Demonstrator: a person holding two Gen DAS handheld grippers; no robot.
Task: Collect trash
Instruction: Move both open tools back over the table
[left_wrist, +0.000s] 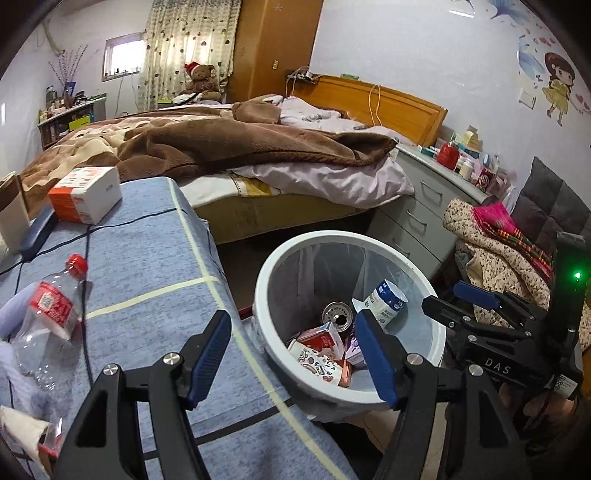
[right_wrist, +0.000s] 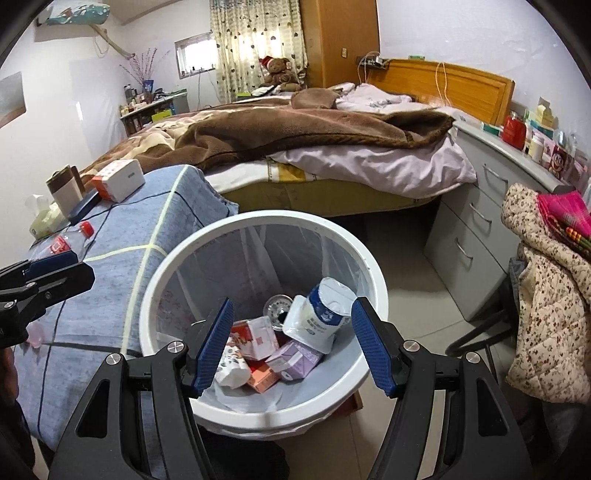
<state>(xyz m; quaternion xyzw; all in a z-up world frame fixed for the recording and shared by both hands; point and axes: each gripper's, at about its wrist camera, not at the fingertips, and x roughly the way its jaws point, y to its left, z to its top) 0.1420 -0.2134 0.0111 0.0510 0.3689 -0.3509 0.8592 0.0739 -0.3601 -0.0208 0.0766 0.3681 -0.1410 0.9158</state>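
Note:
A white trash bin (right_wrist: 184, 254) lined with a clear bag stands beside a blue-covered table (left_wrist: 155, 251). It holds cartons, a can (right_wrist: 277, 306) and a white-and-blue pouch (right_wrist: 317, 314); the bin also shows in the left wrist view (left_wrist: 269, 269). My right gripper (right_wrist: 291, 347) is open and empty just above the bin's near rim. My left gripper (left_wrist: 291, 354) is open and empty over the table's right edge, next to the bin. A crushed clear plastic bottle (left_wrist: 51, 314) with a red cap lies on the table, left of the left gripper.
A white-and-orange box (left_wrist: 85, 195), a dark flat case (left_wrist: 37, 229) and a cup (right_wrist: 66, 188) sit at the table's far end. A bed (left_wrist: 221, 147) with blankets lies behind. Grey drawers (right_wrist: 476, 229) and a chair draped with clothes (right_wrist: 546, 295) stand right.

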